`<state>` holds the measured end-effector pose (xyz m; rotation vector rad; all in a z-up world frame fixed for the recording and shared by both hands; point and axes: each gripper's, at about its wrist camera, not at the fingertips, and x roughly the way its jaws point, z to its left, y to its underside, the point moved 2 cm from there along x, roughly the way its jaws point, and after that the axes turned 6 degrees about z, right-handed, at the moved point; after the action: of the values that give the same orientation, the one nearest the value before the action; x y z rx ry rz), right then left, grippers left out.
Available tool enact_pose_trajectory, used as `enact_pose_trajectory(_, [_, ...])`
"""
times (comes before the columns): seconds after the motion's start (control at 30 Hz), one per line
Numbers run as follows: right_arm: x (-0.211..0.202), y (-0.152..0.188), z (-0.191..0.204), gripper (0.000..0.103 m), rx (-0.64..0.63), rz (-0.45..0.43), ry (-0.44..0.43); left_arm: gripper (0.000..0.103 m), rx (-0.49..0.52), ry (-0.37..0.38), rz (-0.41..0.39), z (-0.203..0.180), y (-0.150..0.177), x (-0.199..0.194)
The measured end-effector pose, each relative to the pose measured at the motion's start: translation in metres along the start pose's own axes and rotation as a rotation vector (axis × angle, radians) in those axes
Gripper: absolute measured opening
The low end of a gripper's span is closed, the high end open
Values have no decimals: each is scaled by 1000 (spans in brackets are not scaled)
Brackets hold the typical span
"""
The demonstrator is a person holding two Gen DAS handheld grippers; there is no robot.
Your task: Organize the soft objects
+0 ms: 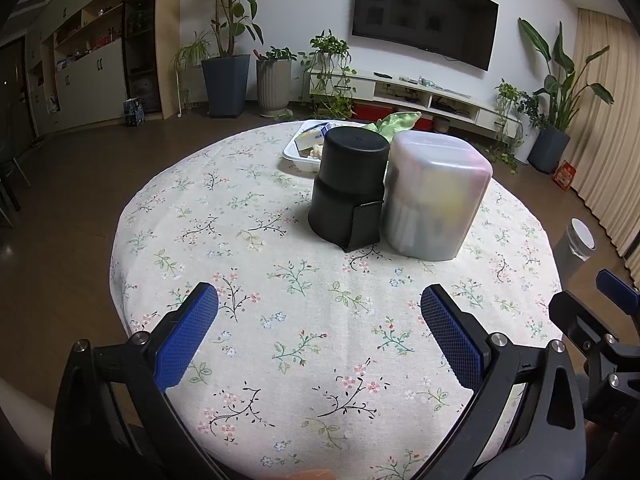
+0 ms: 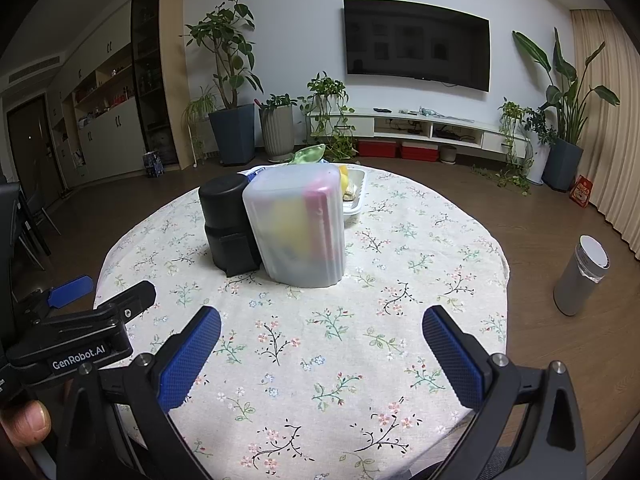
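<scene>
A frosted plastic box (image 1: 436,196) stands on the round floral table (image 1: 280,320), with yellow and pink things showing dimly inside it. A black cylindrical container (image 1: 352,184) touches its left side. Behind them a white tray (image 1: 294,152) holds small items and a green soft thing (image 1: 400,122). My left gripper (image 1: 320,320) is open and empty above the near table, well short of the containers. My right gripper (image 2: 322,340) is open and empty too, facing the frosted box (image 2: 298,224), the black container (image 2: 226,220) and the tray (image 2: 358,196).
The right gripper's body shows at the right edge of the left wrist view (image 1: 592,320); the left one shows at the left of the right wrist view (image 2: 84,332). A grey bin (image 2: 580,276) stands on the floor right of the table. Plants, a TV and a low cabinet line the far wall.
</scene>
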<state>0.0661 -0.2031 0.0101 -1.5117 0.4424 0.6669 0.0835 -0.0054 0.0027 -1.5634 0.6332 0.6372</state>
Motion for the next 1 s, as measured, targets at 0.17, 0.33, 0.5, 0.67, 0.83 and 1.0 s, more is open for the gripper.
enact_pose_trajectory(0.17, [0, -1, 0, 103, 1, 0, 0, 103, 0, -3, -1, 0, 0, 0])
enact_pose_trajectory(0.33, [-1, -1, 0, 103, 0, 1, 0, 103, -2, -17, 0, 1, 0, 0])
enact_pose_trajectory(0.5, [0, 1, -1, 103, 1, 2, -1, 103, -2, -16, 0, 1, 0, 0])
enact_pose_trajectory(0.67, [0, 0, 0, 103, 1, 2, 0, 103, -1, -17, 0, 0, 0, -1])
enact_pose_trajectory(0.83, [0, 0, -1, 103, 2, 1, 1, 103, 0, -17, -1, 0, 0, -1])
enact_pose_trajectory(1.0, [-1, -1, -1, 103, 1, 2, -1, 103, 4, -15, 2, -1, 0, 0])
